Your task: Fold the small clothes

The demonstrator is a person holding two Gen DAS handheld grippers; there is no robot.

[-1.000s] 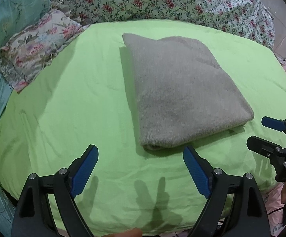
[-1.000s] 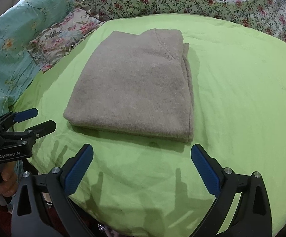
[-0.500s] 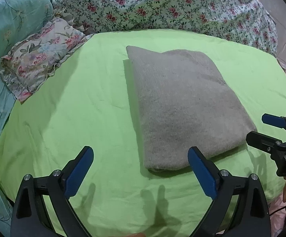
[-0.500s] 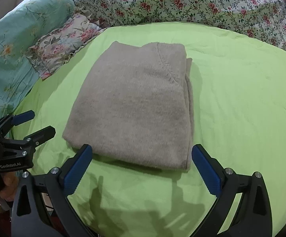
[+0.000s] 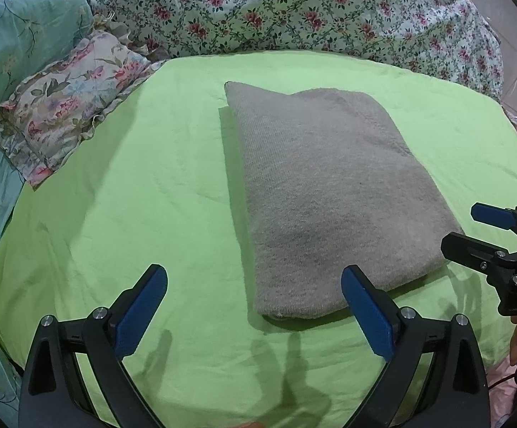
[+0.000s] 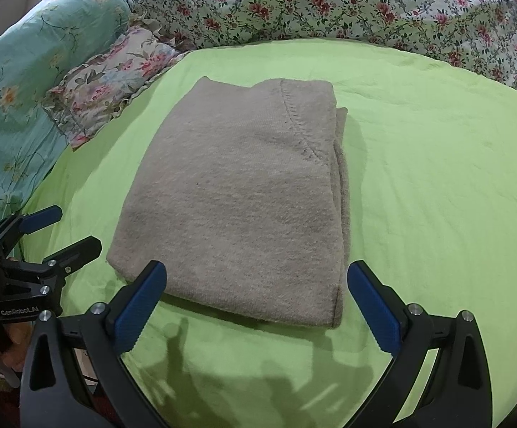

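Note:
A grey knit garment [image 5: 326, 192] lies folded into a neat rectangle on the green sheet [image 5: 133, 214]; it also shows in the right wrist view [image 6: 244, 207]. My left gripper [image 5: 255, 306] is open and empty, hovering just before the garment's near edge. My right gripper [image 6: 256, 303] is open and empty, its fingers over the garment's near edge. Each gripper shows in the other's view: the right one [image 5: 479, 228] at the garment's right corner, the left one [image 6: 66, 232] at its left corner.
A floral pillow [image 5: 69, 103] lies at the left of the sheet, a teal quilt [image 5: 16, 42] beyond it. A flowered duvet [image 5: 312, 10] is bunched along the back. The green sheet [image 6: 436, 196] spreads right of the garment.
Both grippers have moved forward and tilted, so the garment sits closer under them. Both stay open. The garment has not moved.

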